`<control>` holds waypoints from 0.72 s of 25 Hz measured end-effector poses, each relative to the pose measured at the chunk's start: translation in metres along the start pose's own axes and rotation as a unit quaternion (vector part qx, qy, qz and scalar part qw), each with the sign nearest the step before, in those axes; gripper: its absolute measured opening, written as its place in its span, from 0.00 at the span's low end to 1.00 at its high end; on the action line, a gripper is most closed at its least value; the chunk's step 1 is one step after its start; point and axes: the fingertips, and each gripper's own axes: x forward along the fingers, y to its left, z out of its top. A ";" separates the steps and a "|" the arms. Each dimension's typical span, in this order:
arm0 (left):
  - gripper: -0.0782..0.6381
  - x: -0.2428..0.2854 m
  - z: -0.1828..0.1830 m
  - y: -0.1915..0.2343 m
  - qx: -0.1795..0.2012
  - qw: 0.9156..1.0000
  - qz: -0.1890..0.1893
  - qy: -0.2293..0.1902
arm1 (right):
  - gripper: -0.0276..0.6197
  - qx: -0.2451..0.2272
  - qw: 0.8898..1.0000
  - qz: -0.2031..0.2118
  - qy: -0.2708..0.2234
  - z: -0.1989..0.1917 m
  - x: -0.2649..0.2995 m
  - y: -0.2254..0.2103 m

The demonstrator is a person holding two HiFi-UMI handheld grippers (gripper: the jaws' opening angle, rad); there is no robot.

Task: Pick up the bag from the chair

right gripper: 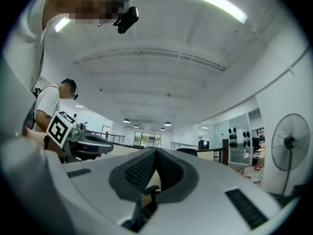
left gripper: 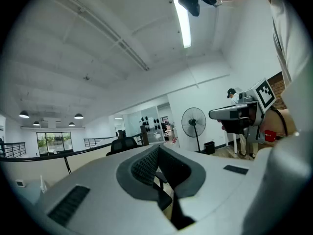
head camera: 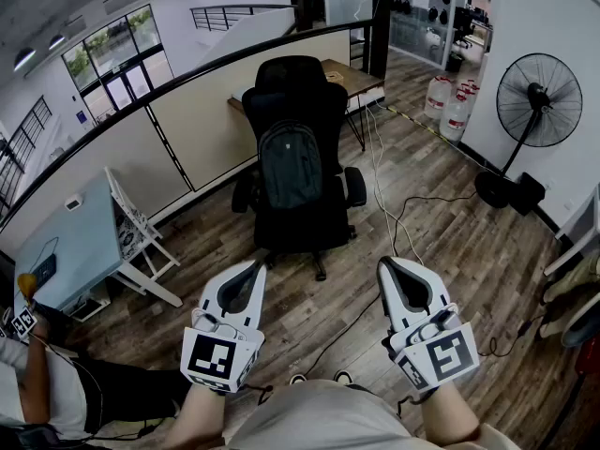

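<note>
A dark grey backpack (head camera: 290,165) stands upright on the seat of a black office chair (head camera: 298,218), leaning against its backrest, in the middle of the head view. My left gripper (head camera: 260,266) is held level in front of the chair, to its lower left, jaws shut and empty. On the other side my right gripper (head camera: 386,268) is also shut with nothing in it, a short way from the chair's lower right. In the left gripper view the jaws (left gripper: 157,151) meet, with the chair's top (left gripper: 123,143) beyond. The right gripper view shows its jaws (right gripper: 155,154) closed too.
A standing fan (head camera: 536,101) is at the right wall. Cables (head camera: 394,223) trail over the wood floor right of the chair. A light blue table (head camera: 80,242) stands at left, a wooden desk (head camera: 352,78) behind the chair, water jugs (head camera: 452,103) beyond. Another person (head camera: 42,392) is at lower left.
</note>
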 end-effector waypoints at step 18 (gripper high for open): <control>0.11 0.026 0.005 -0.011 -0.019 1.000 0.003 0.000 | 0.05 0.033 0.999 0.005 0.003 -0.012 0.000 -0.034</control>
